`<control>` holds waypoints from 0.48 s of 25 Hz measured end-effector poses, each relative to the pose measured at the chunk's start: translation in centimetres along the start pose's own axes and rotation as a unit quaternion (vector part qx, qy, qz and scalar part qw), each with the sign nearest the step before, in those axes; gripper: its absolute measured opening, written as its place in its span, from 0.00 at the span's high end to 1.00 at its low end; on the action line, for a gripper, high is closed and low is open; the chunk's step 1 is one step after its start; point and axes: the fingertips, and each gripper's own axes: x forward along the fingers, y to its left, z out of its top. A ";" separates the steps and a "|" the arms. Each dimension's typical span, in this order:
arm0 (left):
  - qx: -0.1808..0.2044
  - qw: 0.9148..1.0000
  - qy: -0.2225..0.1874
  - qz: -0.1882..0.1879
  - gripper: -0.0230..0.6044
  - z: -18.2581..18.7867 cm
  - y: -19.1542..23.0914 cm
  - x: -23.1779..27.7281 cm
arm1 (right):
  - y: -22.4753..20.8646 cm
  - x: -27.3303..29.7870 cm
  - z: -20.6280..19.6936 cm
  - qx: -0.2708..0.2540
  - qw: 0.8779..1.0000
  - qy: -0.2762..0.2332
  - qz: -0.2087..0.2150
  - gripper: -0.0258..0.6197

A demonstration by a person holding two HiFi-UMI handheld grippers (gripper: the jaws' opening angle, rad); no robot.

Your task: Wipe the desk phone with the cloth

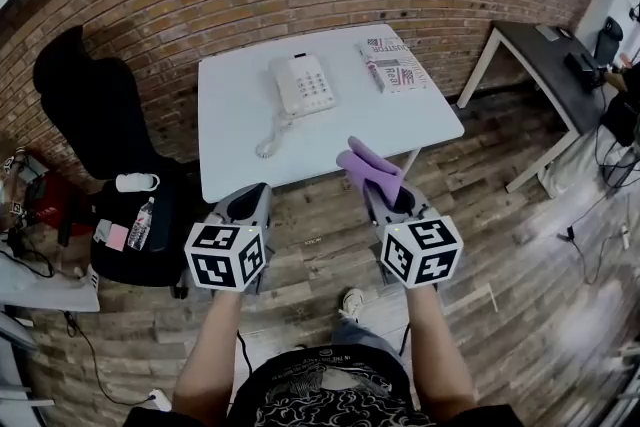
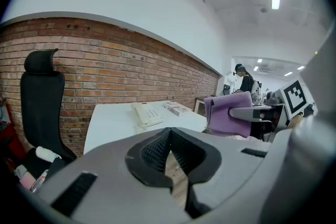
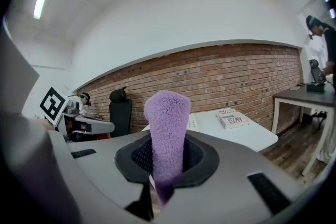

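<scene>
A cream desk phone lies on the white table, and its coiled cord trails toward the front edge. Both grippers hang in front of the table, above the wooden floor and short of its near edge. My right gripper is shut on a purple cloth that sticks up out of the jaws toward the table. In the right gripper view the cloth stands upright in the gripper. My left gripper is shut and holds nothing. In the left gripper view the gripper faces the phone, with the cloth at its right.
A printed box lies on the table to the right of the phone. A black office chair and bags stand to the left. A dark desk is at the far right. A person stands in the background.
</scene>
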 end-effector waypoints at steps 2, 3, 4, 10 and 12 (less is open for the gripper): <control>-0.001 1.000 -0.001 0.008 0.95 0.9 -0.2 1.6 | -1.6 1.0 0.7 0.001 1.000 -0.001 0.008 0.89; -0.002 1.000 -0.001 0.014 0.95 1.2 -0.3 2.3 | -2.3 1.4 1.0 0.000 1.000 -0.001 0.012 0.89; -0.002 1.000 -0.001 0.019 0.95 1.4 -0.4 3.0 | -3.0 1.9 1.3 -0.001 1.000 -0.001 0.016 0.89; -0.008 0.999 -0.002 0.044 0.95 2.8 -0.5 6.2 | -6.6 4.5 2.7 -0.003 0.999 -0.001 0.039 0.89; -0.011 0.999 -0.003 0.053 0.95 3.4 -0.3 7.2 | -7.4 5.5 3.0 -0.005 0.999 0.002 0.047 0.89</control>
